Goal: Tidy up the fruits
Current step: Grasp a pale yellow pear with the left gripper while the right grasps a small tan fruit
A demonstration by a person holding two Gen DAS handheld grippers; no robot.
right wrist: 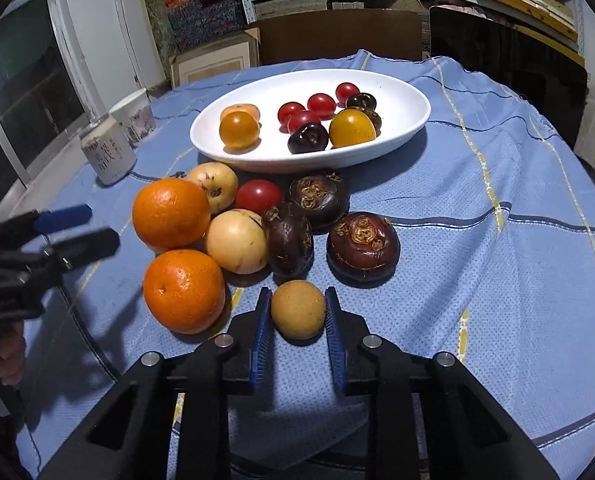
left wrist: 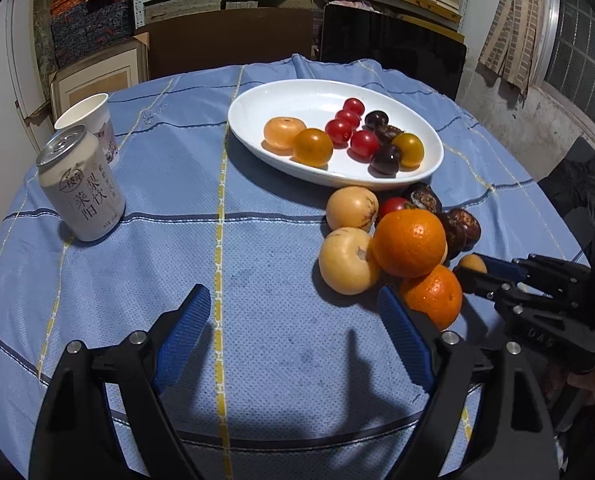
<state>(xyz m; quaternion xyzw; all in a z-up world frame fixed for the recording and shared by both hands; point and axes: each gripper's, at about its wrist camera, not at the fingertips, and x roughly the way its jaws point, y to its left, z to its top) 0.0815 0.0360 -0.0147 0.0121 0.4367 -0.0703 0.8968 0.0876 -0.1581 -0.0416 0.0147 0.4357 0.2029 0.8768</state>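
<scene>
The right gripper [right wrist: 297, 320] brackets a small round tan fruit [right wrist: 298, 309] on the blue checked tablecloth [right wrist: 477, 240]; its blue ribbed pads [right wrist: 262, 332] sit against both sides of the fruit, clenched on it, with the fruit resting on the cloth. At 10 o'clock from this fruit lies a bright orange mandarin [right wrist: 184, 290], with a second orange mandarin [right wrist: 171, 213] beyond it at 11 o'clock. Two pale yellow round fruits [right wrist: 236, 246], a red cherry tomato [right wrist: 258, 196] and three dark brown water chestnuts [right wrist: 363, 246] cluster at 12 o'clock. Farther along 12 o'clock stands the white oval ceramic dish [right wrist: 401, 92], holding red, yellow and dark purple tomatoes. The left gripper [left wrist: 293, 328] hovers over bare cloth, fingers spread wide and released, its right pad [left wrist: 401, 328] just beside a mandarin. A white drink can [left wrist: 80, 184] and a white paper cup [left wrist: 93, 120] stand at 10 o'clock in the left wrist view
</scene>
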